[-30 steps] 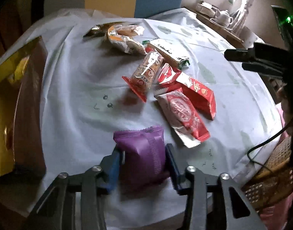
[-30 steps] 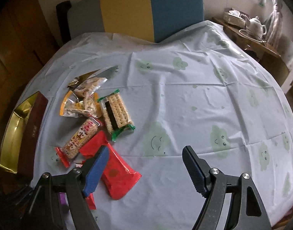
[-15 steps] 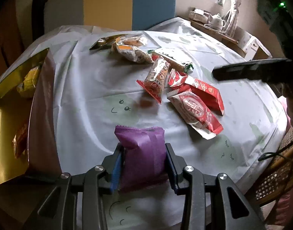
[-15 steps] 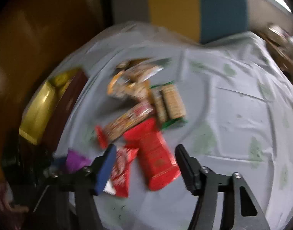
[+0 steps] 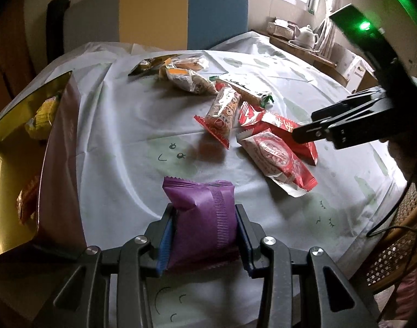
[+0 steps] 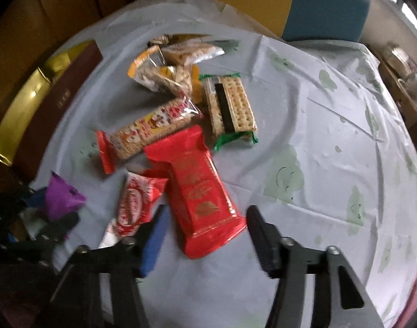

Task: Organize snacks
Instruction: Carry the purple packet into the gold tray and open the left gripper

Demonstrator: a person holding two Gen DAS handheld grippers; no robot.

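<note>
My left gripper point(image 5: 204, 235) is shut on a purple snack packet point(image 5: 203, 218) and holds it above the table's near edge. The packet also shows in the right wrist view point(image 6: 62, 198). A gold-lined box point(image 5: 6, 169) with a few snacks inside stands at the left. My right gripper point(image 6: 205, 235) is open and empty, hovering just over a long red packet point(image 6: 200, 191). Beside it lie a red-and-white packet point(image 6: 136, 205), a biscuit roll point(image 6: 151, 128), a cracker pack point(image 6: 230, 106) and clear-wrapped snacks point(image 6: 167, 79).
The round table point(image 6: 331, 150) has a pale cloth with green faces. A multicoloured chair back point(image 5: 153, 13) stands behind it. A side shelf with a teapot point(image 5: 308, 34) is at the far right. A wicker chair point(image 5: 394, 251) is at the near right.
My right gripper has swung left and down over the red packets. My left gripper has lifted the purple packet and drawn it back toward the box side.
</note>
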